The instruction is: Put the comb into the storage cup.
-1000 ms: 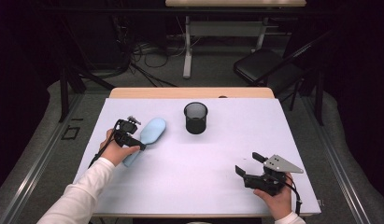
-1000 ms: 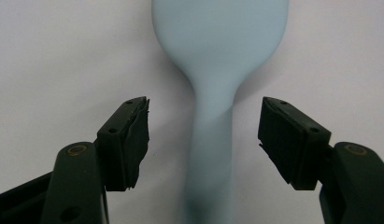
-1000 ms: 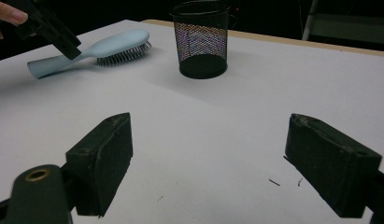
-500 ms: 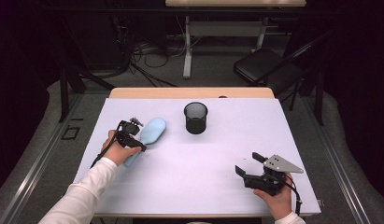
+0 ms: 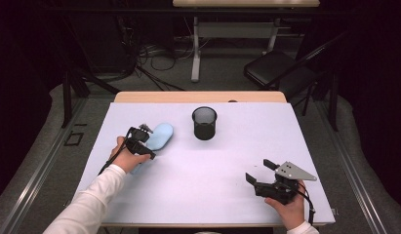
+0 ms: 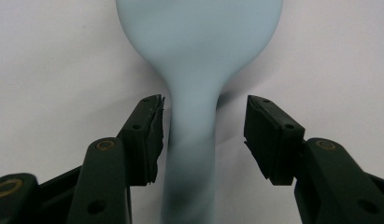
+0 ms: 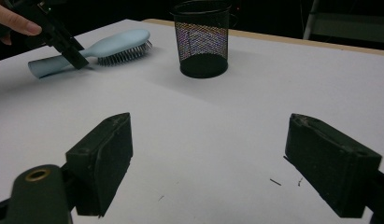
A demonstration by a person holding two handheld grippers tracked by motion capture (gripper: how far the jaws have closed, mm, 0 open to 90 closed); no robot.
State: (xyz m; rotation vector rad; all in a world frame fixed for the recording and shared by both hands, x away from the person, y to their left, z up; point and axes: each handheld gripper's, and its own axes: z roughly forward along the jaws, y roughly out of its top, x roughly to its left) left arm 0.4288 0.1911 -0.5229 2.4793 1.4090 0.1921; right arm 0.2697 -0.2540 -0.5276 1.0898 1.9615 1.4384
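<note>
Pale blue plastic hairbrush (image 5: 156,138) lies on the white surface (image 5: 212,185), left of centre in the high view, bristles down, handle pointing toward the lower left of the frame. We note our left claw (image 5: 148,142) set over that handle. In the left gripper view the handle (image 6: 192,140) runs up between the two jaws; the left-hand pad (image 6: 150,135) sits right at its edge, while the right-hand pad (image 6: 269,140) stands off with bare surface between. The jaws have just been closing around the handle, but they are not yet pressing from both sides, so we record the claw as apart, brush not gripped.

Handle rather than head seems the chosen spot because it is narrow enough to fit between the pads, and the head's bristles keep the brush propped slightly.

Black mesh cup (image 5: 204,123) stands upright near the centre top of the surface, well apart from the brush; we judge it the likely destination.

Our right claw (image 5: 256,173) rests at the lower right, jaws apart with nothing between them, parked clear of the work and aimed toward the cup.
</note>
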